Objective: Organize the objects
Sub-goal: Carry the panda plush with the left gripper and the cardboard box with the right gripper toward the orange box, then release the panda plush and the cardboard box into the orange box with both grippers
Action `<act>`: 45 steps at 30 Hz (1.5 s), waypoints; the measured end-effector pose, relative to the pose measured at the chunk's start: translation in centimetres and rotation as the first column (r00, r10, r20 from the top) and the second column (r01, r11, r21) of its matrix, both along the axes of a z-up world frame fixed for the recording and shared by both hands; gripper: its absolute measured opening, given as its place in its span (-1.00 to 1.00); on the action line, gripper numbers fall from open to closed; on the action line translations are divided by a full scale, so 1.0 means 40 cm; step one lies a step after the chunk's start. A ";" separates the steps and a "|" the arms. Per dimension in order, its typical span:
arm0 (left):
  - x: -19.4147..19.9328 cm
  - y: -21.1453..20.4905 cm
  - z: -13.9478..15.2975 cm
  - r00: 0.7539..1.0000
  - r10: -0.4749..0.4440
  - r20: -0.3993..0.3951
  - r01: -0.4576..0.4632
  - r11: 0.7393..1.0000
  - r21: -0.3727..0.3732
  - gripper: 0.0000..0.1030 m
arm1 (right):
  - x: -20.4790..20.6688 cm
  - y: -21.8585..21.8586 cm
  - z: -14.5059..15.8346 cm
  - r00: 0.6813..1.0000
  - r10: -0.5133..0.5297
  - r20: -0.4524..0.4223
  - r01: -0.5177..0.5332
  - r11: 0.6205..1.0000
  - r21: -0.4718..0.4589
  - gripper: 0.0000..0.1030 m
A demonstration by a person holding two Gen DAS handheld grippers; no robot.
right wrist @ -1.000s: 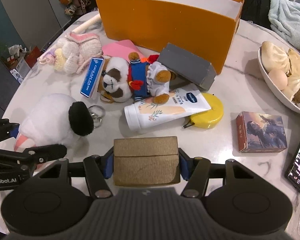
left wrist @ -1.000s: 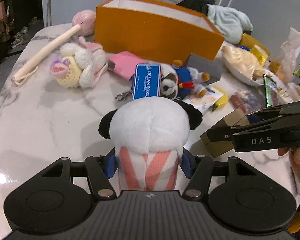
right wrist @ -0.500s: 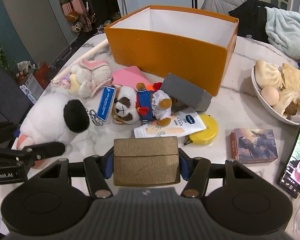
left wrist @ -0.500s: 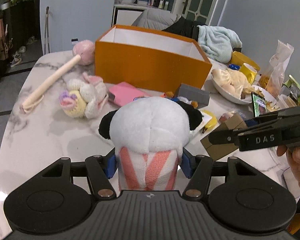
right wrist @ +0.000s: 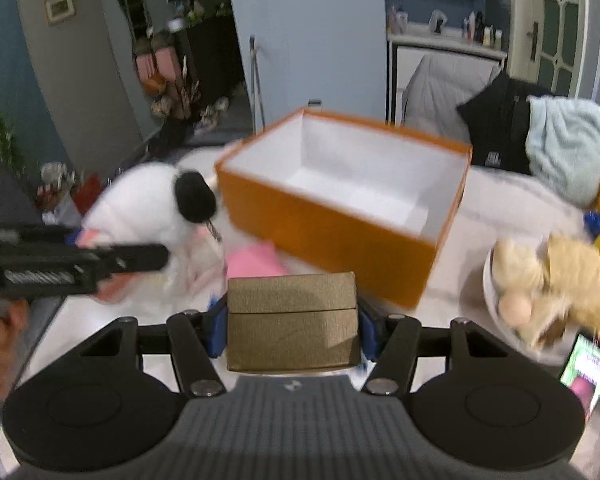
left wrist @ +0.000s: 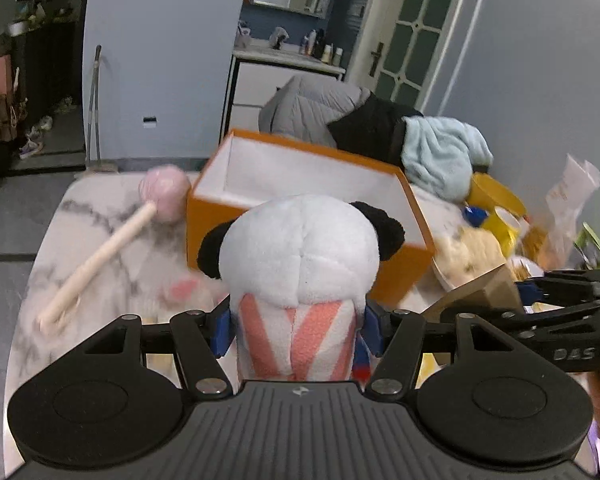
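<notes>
Marble-patterned white table (left wrist: 80,240) is seen under everything, blurred in both views. Orange box (right wrist: 340,216) with white inside is set open-topped on the table, toward the far side; nothing can be made out inside it. Grey jacket (left wrist: 312,104) and light blue towel (left wrist: 440,152) are draped behind the box. White bowl (right wrist: 496,308) with pale food and an egg is placed right of the box, near it. Panda plush (left wrist: 300,256), white with black ears and pink-striped lower body, is gripped by the left gripper (left wrist: 296,328), fingers closed against its striped body; it is held up off the table, in front of the box's near wall. Same plush is seen in the right wrist view (right wrist: 148,208), left of the box. Brown box (right wrist: 292,316), small and lidded, is clamped between the fingers of the right gripper (right wrist: 292,328), raised above the table, short of the orange box. Pink-headed wooden mallet (left wrist: 112,248) is laid on the table left of the box. Pink flat item (right wrist: 252,264) is lying beside the box's near corner. Phone (right wrist: 588,372) with lit screen is seen at the right edge.
</notes>
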State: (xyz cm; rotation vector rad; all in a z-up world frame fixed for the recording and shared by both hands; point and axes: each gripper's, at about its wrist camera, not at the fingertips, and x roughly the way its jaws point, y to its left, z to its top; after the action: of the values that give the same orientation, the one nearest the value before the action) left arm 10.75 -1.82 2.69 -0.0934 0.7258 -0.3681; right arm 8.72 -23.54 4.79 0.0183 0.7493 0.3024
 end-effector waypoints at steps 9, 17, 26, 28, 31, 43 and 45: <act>0.196 -0.095 0.010 0.998 -0.027 0.063 0.021 0.996 0.085 0.38 | 0.197 -0.019 0.083 0.991 -0.092 0.095 0.088 0.995 0.042 0.21; 0.304 -0.170 -0.009 0.997 -0.022 0.068 0.014 0.993 0.114 0.38 | 0.328 -0.073 0.033 0.976 -0.192 0.104 0.185 0.980 0.067 0.21; 0.367 -0.224 -0.081 0.999 -0.003 0.050 -0.005 0.987 0.159 0.39 | 0.402 -0.129 -0.097 0.975 -0.214 0.059 0.210 0.975 0.066 0.21; 0.379 -0.233 -0.100 0.999 0.006 0.044 -0.013 0.985 0.174 0.40 | 0.413 -0.136 -0.121 0.978 -0.203 0.047 0.199 0.977 0.077 0.21; 0.397 -0.238 -0.133 1.000 0.020 0.015 -0.022 0.984 0.176 0.40 | 0.426 -0.134 -0.152 0.980 -0.196 0.032 0.193 0.978 0.073 0.21; 0.401 -0.247 -0.199 0.999 0.021 -0.032 -0.012 0.962 0.272 0.40 | 0.437 -0.100 -0.198 0.988 -0.149 0.042 0.151 0.988 -0.043 0.21; 0.404 -0.256 -0.203 0.999 0.006 -0.039 0.006 0.955 0.297 0.42 | 0.438 -0.095 -0.201 0.990 -0.132 0.050 0.136 0.988 -0.070 0.21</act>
State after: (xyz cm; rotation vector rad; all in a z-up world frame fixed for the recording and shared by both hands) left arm 26.92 -12.04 -5.44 0.1847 0.8125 -0.2542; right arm 26.24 -27.35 -3.24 -0.0073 0.7106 0.1465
